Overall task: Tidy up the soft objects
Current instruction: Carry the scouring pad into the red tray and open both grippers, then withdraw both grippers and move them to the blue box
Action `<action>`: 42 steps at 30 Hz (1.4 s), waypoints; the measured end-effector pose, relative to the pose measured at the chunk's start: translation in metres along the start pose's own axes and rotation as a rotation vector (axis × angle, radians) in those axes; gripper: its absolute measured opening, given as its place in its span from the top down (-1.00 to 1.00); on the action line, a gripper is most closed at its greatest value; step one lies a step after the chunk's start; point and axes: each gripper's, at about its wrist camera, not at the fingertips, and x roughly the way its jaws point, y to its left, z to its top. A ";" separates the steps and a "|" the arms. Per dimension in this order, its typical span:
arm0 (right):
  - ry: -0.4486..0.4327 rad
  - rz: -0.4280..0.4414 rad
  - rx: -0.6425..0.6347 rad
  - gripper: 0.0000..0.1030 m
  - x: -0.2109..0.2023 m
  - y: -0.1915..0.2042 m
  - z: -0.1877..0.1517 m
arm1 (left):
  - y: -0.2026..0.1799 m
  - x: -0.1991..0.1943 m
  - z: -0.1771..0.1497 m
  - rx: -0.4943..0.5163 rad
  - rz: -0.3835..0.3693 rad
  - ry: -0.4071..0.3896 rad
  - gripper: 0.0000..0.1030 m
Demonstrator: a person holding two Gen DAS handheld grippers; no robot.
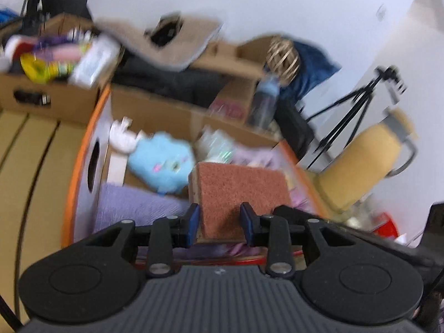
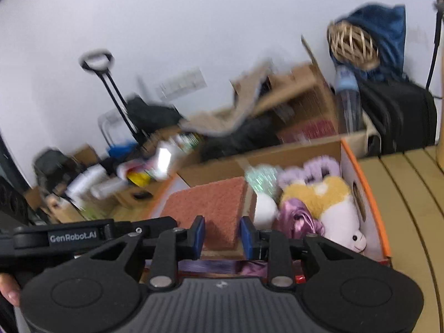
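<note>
We cannot read the far clutter in either view: the cardboard boxes and their contents smear into streaks of colour. The near end of the scouring sponge is hidden behind each gripper body, so we cannot see what lies under it. A hand is cut off at the right wrist view's left edge (only fingertips show). The purple cloth runs out of sight beneath the left gripper.

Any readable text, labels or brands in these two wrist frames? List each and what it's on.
"GenRobot.AI": white lettering on the black body of the left hand-held gripper, seen at the left edge of the right wrist view.
Bottle label: too blurred to read.
Packaging in the far cardboard box: blurred, unreadable.
Nothing else legible.
</note>
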 end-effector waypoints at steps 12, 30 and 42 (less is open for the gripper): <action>0.137 -0.036 -0.132 0.54 0.062 0.008 -0.007 | 0.024 0.030 -0.003 0.045 0.063 0.057 0.19; -0.022 0.005 -0.030 -0.02 -0.064 -0.001 0.029 | -0.034 -0.099 0.005 0.113 0.116 -0.115 -0.38; -0.131 -0.043 -0.151 -0.23 -0.198 0.020 -0.047 | -0.093 -0.213 -0.139 0.242 0.179 -0.294 -0.66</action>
